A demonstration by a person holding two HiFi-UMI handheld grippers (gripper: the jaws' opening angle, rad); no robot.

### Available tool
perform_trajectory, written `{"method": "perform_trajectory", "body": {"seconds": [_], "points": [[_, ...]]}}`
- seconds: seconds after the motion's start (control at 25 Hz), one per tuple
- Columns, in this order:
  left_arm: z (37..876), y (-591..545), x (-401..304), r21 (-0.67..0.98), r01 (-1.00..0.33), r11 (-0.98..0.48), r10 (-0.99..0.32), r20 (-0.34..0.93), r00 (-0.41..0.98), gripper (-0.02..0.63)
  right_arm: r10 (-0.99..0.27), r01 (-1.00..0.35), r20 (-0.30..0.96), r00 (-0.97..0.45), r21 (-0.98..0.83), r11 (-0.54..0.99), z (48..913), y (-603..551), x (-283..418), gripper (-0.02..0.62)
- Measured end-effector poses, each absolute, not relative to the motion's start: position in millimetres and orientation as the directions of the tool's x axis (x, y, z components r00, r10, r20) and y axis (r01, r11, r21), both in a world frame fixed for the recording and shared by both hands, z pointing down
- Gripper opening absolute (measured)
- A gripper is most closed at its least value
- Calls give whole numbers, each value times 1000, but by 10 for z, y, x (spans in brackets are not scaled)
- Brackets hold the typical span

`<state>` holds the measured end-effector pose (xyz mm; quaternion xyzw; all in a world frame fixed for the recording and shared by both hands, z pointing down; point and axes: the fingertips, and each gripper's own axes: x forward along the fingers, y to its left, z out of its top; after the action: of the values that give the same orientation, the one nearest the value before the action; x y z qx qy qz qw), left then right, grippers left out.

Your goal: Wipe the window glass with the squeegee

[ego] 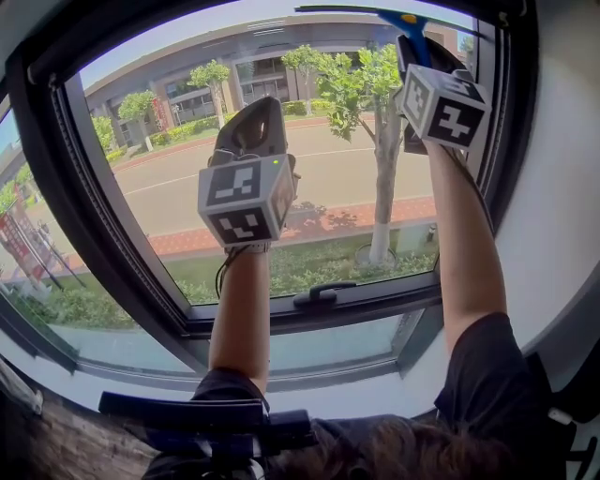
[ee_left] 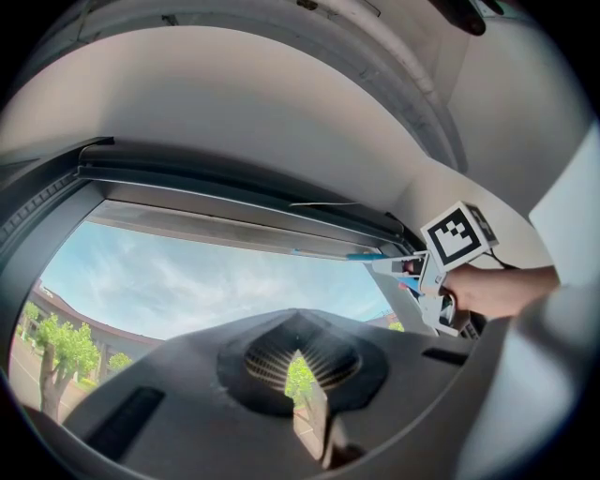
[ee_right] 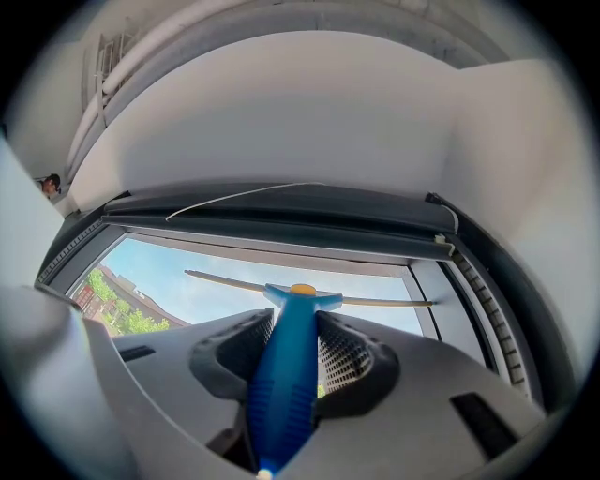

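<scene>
The squeegee [ego: 410,22] has a blue handle [ee_right: 284,380] and a thin blade [ee_right: 375,302] lying against the top of the window glass [ego: 319,178], near its upper right corner. My right gripper [ego: 413,52] is raised high and is shut on the handle; the jaws clamp it from both sides [ee_right: 291,330]. My left gripper [ego: 255,117] is held up in front of the middle of the pane, lower and to the left. Its jaws [ee_left: 300,364] are shut with nothing in them. The left gripper view also shows the squeegee [ee_left: 366,255] and the right gripper [ee_left: 441,277] at the frame's top.
The dark window frame [ego: 502,112] runs close to the right of the squeegee, and its top bar [ee_right: 281,214] is just above the blade. A thin white cord [ee_right: 244,195] hangs along the top. A black window handle [ego: 323,295] sits on the bottom rail.
</scene>
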<state>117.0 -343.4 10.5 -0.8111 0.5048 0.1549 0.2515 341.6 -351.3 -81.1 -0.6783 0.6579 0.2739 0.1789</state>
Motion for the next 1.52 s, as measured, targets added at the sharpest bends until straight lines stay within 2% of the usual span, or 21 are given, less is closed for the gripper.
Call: {"method": "perform_trajectory", "body": {"seconds": [1.52], "points": [[1222,-3328,1225,-200,-859,-472,-787,-345,512,3,-828,-984,-559,-46,169,-59,510,-3443,3349,143]]}}
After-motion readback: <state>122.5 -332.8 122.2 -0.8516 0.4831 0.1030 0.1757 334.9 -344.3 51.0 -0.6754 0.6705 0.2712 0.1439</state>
